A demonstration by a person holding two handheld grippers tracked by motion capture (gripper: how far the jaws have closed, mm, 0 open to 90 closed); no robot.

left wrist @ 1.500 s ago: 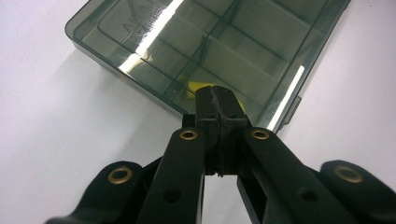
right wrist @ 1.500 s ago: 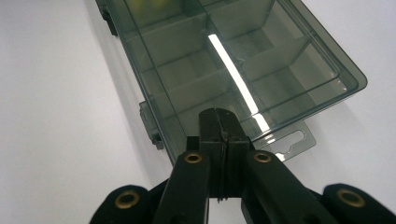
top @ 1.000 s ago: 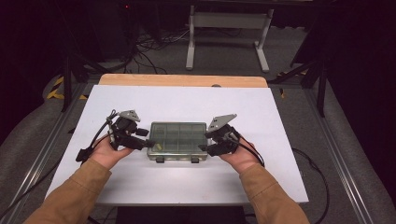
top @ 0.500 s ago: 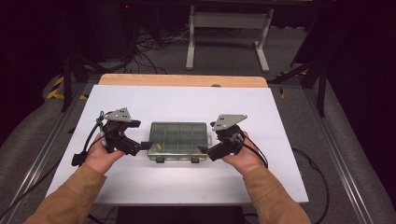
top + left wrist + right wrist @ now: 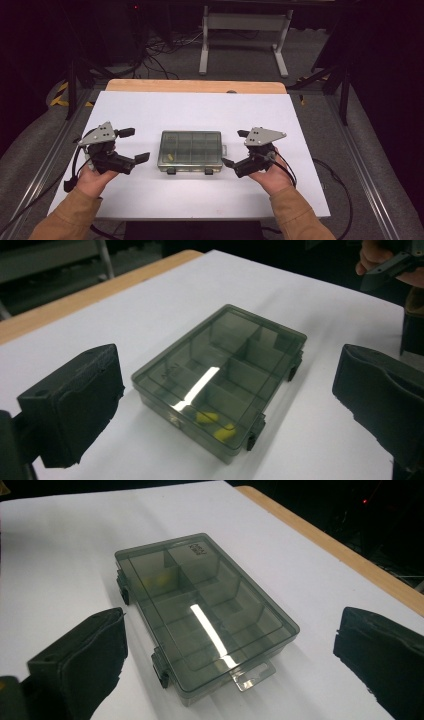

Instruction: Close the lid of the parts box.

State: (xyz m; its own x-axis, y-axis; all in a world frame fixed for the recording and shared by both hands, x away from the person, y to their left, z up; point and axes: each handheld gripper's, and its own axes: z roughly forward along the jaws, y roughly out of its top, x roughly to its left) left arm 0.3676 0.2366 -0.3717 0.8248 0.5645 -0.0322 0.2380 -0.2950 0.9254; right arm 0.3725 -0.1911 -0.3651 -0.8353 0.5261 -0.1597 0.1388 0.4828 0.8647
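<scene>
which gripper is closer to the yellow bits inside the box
Left. The yellow bits lie in the near-left corner compartment of the compartment box, on the side where the left gripper hovers, jaws open. The right gripper, also open, is off the box's opposite end.

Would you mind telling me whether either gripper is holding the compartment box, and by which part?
Nothing is held: the left gripper and right gripper stand open, apart from the compartment box.

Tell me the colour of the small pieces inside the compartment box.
Yellow pieces, in the smoky-grey compartment box; clearest in the left gripper view.
</scene>
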